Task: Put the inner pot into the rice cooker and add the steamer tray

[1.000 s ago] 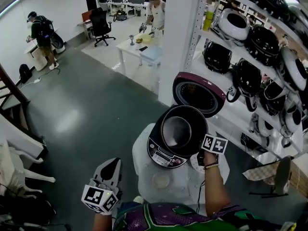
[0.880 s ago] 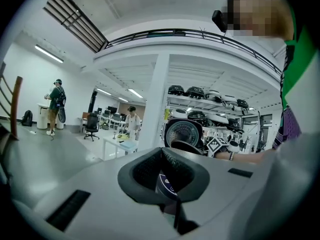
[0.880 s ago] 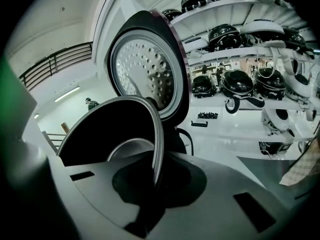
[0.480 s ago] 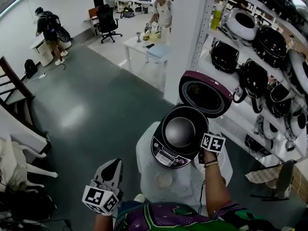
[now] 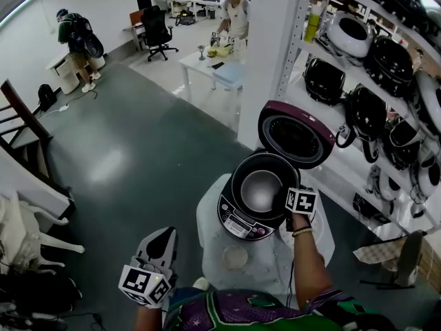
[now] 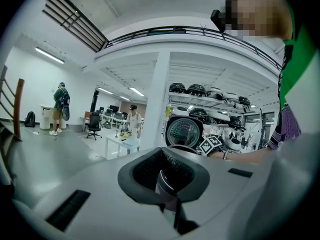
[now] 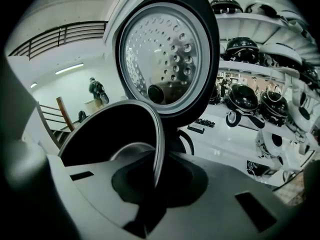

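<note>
Right gripper (image 5: 296, 207) pinches the inner pot (image 5: 260, 190) rim, apparently seated in the rice cooker (image 5: 238, 225). Its panel print is too small to read. Left gripper (image 5: 160, 238) is pressed together.

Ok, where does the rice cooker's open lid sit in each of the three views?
Head view: the lid is right of centre, tipped back behind the cooker.
Left gripper view: the lid is small, at centre, just above the left gripper.
Right gripper view: the lid is large, upper middle, above the inner pot.
Shared landmark: the shelf of cookers on the lid's right.
</note>
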{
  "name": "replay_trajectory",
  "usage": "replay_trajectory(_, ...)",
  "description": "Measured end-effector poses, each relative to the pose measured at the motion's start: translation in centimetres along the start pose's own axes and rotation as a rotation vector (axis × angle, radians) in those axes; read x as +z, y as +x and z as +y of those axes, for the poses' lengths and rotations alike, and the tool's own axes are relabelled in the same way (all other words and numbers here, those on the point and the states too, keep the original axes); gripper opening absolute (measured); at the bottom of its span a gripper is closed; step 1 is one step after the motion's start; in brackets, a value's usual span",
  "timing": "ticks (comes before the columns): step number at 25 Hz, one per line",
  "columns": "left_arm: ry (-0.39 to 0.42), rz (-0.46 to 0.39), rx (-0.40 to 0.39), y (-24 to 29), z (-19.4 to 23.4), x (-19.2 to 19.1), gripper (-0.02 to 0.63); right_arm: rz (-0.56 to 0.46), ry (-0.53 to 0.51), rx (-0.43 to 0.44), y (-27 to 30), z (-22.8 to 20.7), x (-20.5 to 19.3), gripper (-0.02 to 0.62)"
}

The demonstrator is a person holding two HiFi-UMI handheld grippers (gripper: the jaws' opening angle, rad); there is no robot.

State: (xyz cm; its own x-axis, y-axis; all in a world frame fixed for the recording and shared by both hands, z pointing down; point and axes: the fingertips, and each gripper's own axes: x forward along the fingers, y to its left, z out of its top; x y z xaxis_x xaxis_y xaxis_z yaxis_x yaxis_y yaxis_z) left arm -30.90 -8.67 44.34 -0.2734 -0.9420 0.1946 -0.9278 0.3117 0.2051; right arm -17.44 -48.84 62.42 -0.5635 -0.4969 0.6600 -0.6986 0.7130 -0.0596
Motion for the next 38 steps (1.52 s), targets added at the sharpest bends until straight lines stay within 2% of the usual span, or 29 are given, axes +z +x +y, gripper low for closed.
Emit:
replay_trajectory(10, 0.002, 0.004, 0.004, -0.9, 0.2, 0.3, 0.023, 0.066, 0.021, -0.013, 0.4, 0.2, -1.5, 0.072)
replay_trajectory(17, 0.001, -0.005, 0.0, -1.2, 0.6, 0.3, 0.023, 0.073, 0.034, -0.011, 0.0, 0.4, -2.0, 0.095)
replay_trajectory(18, 0.001, -0.009, -0.004, -1.2, 0.6, 0.2, 0.023, 0.075, 0.034, -0.021, -0.2, 0.2, -2.1, 0.095)
replay_trajectory(19, 0.001, -0.012, -0.006, -1.3, 0.6, 0.2, 0.023, 0.077, 0.035, -0.032, -0.5, -0.1, -2.1, 0.065)
replay_trajectory(20, 0.0, -0.013, -0.005, -1.4, 0.6, 0.3, 0.023, 0.079, 0.037, -0.04, -0.8, -0.3, -2.3, 0.084)
replay_trajectory(22, -0.003, -0.012, -0.005, -1.8, 0.7, 0.6, 0.023, 0.077, 0.046, -0.033, -1.3, -0.3, -2.7, 0.074)
replay_trajectory(25, -0.006, -0.015, -0.013, -2.2, 0.8, 0.7, 0.023, 0.061, 0.056, -0.022, -2.3, -0.1, -2.8, 0.08)
replay_trajectory(29, -0.004, -0.024, -0.036, -2.2, 0.5, 1.4, 0.023, 0.018, 0.065, -0.047, -4.1, -0.7, -2.2, 0.069)
replay_trajectory(38, 0.014, -0.034, -0.143, -2.1, -0.4, 2.2, 0.023, -0.072, 0.125, -0.106, -9.6, -2.2, -2.6, 0.069)
